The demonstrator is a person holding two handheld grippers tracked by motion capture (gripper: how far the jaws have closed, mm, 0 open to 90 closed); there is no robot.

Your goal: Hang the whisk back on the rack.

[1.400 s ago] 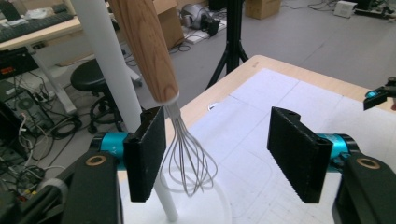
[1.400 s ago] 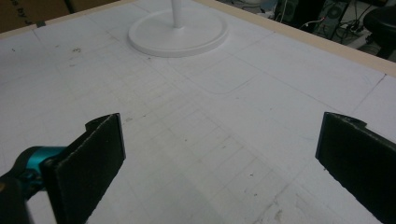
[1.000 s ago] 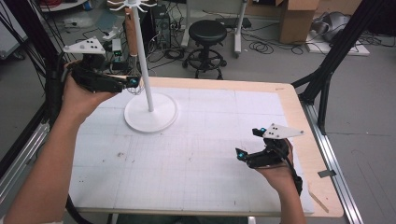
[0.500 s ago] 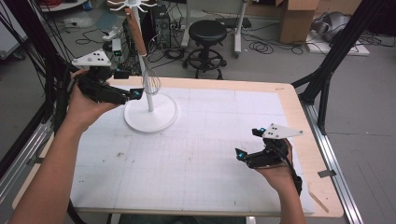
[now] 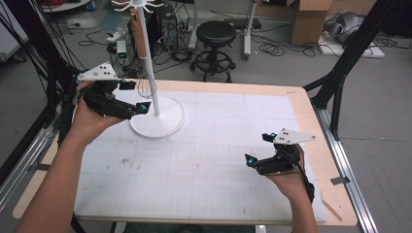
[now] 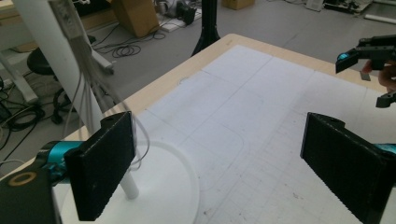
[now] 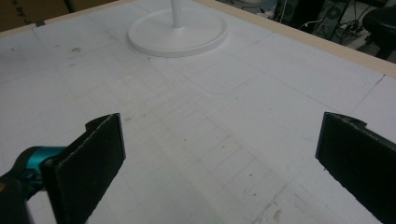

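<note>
- Whisk (image 5: pixel 144 88) hangs against the pole (image 5: pixel 149 68) of the white stand (image 5: pixel 160 127), handle up and wire loops down. The loops sit above the round base, at the far left of the surface (image 5: pixel 218 184).
- Left gripper (image 5: pixel 137 96) sits right beside those loops. Its jaws have just been opening and now stand wide apart with nothing between them. In the left gripper view the wires run past the outer side of one jaw, not between the pads.
- A second ago this gripper was higher, tight against the pole with the whisk at its jaws. It has since dropped lower while the whisk has stayed up on the stand.
- My reading: the hanging step looks done and the whisk carries its own weight. Where the handle catches near the top hooks (image 5: pixel 138 6) is too small to make out.
- What is left for this hand is probably to draw back without brushing the loops.
- Right gripper (image 5: pixel 259 148) rests low near the right edge, well apart from the stand, with its jaws spread and empty.
- Holders: the stand is the one thing here that keeps anything. The whisk is on it, and a brown shape by the upper pole may be its handle.
</note>
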